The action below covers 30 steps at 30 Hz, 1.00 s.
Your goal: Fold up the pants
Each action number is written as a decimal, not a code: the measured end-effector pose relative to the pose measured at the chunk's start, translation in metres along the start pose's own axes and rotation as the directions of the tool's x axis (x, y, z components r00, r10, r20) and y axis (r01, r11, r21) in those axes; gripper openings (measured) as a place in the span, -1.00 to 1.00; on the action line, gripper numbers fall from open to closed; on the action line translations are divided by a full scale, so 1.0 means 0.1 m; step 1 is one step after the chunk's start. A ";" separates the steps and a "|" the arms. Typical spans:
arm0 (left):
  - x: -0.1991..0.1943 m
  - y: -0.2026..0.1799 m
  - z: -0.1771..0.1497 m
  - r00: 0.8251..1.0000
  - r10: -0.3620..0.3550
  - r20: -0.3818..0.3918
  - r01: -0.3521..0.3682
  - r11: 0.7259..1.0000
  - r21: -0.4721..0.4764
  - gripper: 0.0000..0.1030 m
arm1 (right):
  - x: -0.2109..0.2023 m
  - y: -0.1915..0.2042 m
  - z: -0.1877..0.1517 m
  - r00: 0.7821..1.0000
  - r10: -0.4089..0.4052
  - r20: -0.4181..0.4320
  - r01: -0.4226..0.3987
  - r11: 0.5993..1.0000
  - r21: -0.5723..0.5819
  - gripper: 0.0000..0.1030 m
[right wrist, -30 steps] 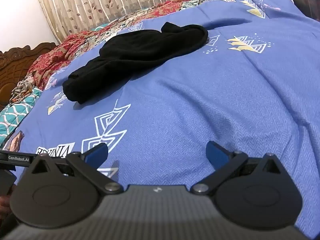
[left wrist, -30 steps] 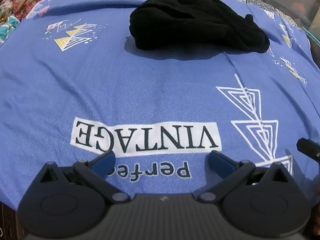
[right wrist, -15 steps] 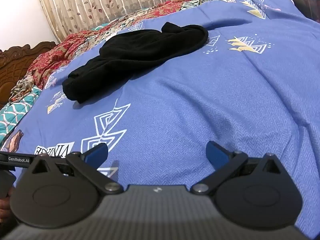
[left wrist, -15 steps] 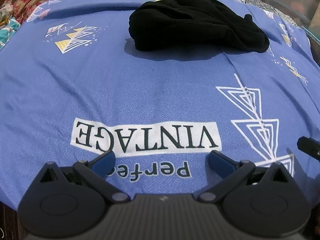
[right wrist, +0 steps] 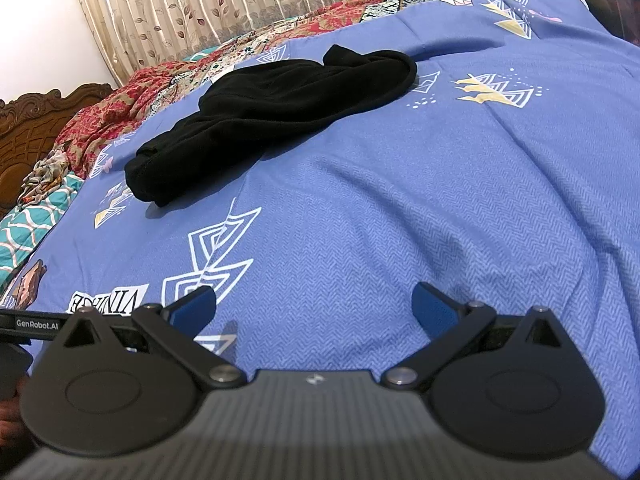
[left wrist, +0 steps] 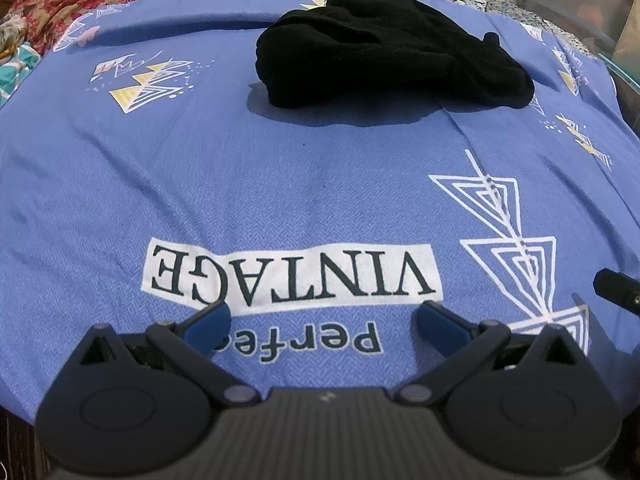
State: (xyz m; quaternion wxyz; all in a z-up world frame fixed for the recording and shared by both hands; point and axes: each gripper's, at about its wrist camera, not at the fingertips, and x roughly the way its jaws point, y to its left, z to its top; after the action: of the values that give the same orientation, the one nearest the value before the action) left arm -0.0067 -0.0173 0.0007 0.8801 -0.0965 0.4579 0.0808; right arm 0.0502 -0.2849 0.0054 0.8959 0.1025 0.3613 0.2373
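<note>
Left wrist view: left gripper (left wrist: 322, 322) low over the near part of a blue printed cotton bedsheet (left wrist: 280, 184), blue-padded fingers (left wrist: 208, 322) spread wide, nothing between them. Directly beneath, a white printed "VINTAGE" label (left wrist: 292, 270), upside down. Well ahead, toward the far side of the sheet, a crumpled black soft-knit pair of pants (left wrist: 384, 68), bunched into one rounded heap, apart from both tools. At the right edge, a dark piece of the other tool (left wrist: 618, 290), just showing.

Right wrist view: right gripper (right wrist: 314, 306) likewise spread and empty, hovering above the sheet beside a white line-drawn triangle print (right wrist: 212, 264). Same black heap seen lengthwise here: a thick rolled end nearest at lower left (right wrist: 150, 178), a thinner curled hem far right (right wrist: 396, 66). Behind, a red patterned quilt (right wrist: 120, 116), a beige leaf-print curtain (right wrist: 224, 0), a carved wooden headboard (right wrist: 28, 120).

Handling, as a judgement: light, limp, thick fleece-like fabric; no stiffness, so likely to sag and drape from any pinch; not slippery, not fragile, sheet underneath apt to get caught along with it. Folding not begun; spreading flat needed first. Best hold probably the waistband, though not clearly identifiable in the heap; failing that, a pinch at each visible end, lifted apart to shake out the bundle.
</note>
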 end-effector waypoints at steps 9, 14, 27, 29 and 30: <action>0.01 -0.01 -0.01 1.000 0.002 0.005 -0.002 1.000 0.008 1.00 | 0.00 0.00 0.00 1.000 0.000 0.001 0.000 1.000 0.000 1.00; 0.01 -0.01 -0.01 1.000 0.003 0.006 -0.003 1.000 0.017 1.00 | 0.00 0.00 0.00 1.000 0.001 0.001 -0.001 1.000 0.000 1.00; 0.02 -0.01 -0.04 1.000 0.007 0.015 -0.007 0.999 0.044 1.00 | -0.01 0.00 0.00 1.000 0.001 0.002 -0.001 1.000 0.000 1.00; 0.02 -0.01 -0.04 1.000 0.008 0.016 -0.008 0.999 0.047 1.00 | -0.01 0.00 0.00 1.000 0.001 0.002 -0.001 1.000 0.000 1.00; 0.03 -0.02 -0.04 1.000 0.008 0.016 -0.009 0.999 0.047 1.00 | -0.01 0.00 0.00 1.000 0.001 0.002 -0.001 1.000 -0.001 1.00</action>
State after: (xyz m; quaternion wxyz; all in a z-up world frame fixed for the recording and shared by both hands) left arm -0.0083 -0.0197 -0.0037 0.8853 -0.0732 0.4531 0.0744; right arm 0.0498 -0.2850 0.0057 0.8962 0.1026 0.3603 0.2377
